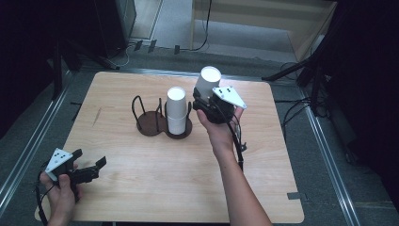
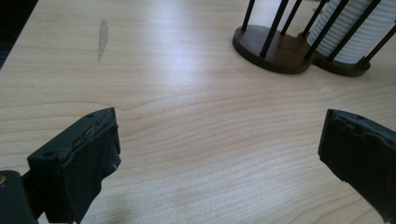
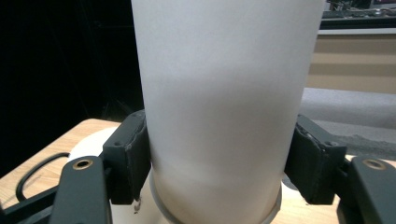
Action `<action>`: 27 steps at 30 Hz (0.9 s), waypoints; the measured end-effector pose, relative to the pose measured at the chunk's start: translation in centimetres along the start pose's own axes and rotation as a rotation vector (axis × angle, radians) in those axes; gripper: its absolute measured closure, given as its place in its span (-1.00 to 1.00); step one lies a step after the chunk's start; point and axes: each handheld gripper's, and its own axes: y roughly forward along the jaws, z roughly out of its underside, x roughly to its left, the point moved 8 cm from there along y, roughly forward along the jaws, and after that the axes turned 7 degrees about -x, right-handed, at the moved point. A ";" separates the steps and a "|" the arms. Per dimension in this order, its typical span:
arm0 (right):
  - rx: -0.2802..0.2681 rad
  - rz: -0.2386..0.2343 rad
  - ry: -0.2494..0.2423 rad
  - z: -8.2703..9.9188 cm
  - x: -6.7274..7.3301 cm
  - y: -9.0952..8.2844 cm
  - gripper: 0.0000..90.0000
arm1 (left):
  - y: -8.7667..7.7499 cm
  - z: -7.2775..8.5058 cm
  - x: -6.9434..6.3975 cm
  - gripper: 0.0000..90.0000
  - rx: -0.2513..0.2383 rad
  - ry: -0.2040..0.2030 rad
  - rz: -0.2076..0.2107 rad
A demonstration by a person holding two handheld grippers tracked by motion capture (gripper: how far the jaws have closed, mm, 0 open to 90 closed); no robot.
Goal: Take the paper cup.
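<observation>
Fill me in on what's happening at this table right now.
A person works with a gripper in each hand. The right gripper is clamped on a white paper cup, upside down, held in the air beside the cup holder. The holder's right compartment carries a stack of cups; its left compartment is empty. The left gripper sits open and idle near the table's near left corner, holding nothing.

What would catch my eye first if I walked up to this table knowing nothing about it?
Probably the white paper cup, upside down and clamped in the right gripper above the table's far side. Just left of it, a stack of white cups stands in a dark two-ring wire holder, its other ring empty. The left gripper waits open at the near left corner.
</observation>
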 end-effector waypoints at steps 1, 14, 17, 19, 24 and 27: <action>0.002 0.003 0.003 0.1 -0.2 -0.2 -0.32 | -0.1 -0.2 0.0 -1.00 -0.018 -0.001 0.009; 0.008 0.028 0.024 2.2 -3.1 -3.4 -0.31 | 0.3 -1.0 -0.3 -1.00 -0.065 0.006 -0.006; 0.021 0.040 0.012 3.0 -3.7 -4.0 -0.32 | 0.5 -1.4 -0.7 -1.00 -0.073 0.000 -0.007; 0.028 0.045 0.012 3.5 -4.0 -4.4 -0.32 | 0.8 -1.7 -1.2 -1.00 -0.068 0.002 0.001; 0.034 0.062 0.015 4.9 -4.7 -5.4 -0.32 | 1.3 -2.5 -3.1 -1.00 -0.035 0.081 -0.024; 0.037 0.073 0.021 5.8 -5.0 -6.0 -0.32 | 1.6 -3.0 -4.7 -1.00 -0.030 0.095 0.009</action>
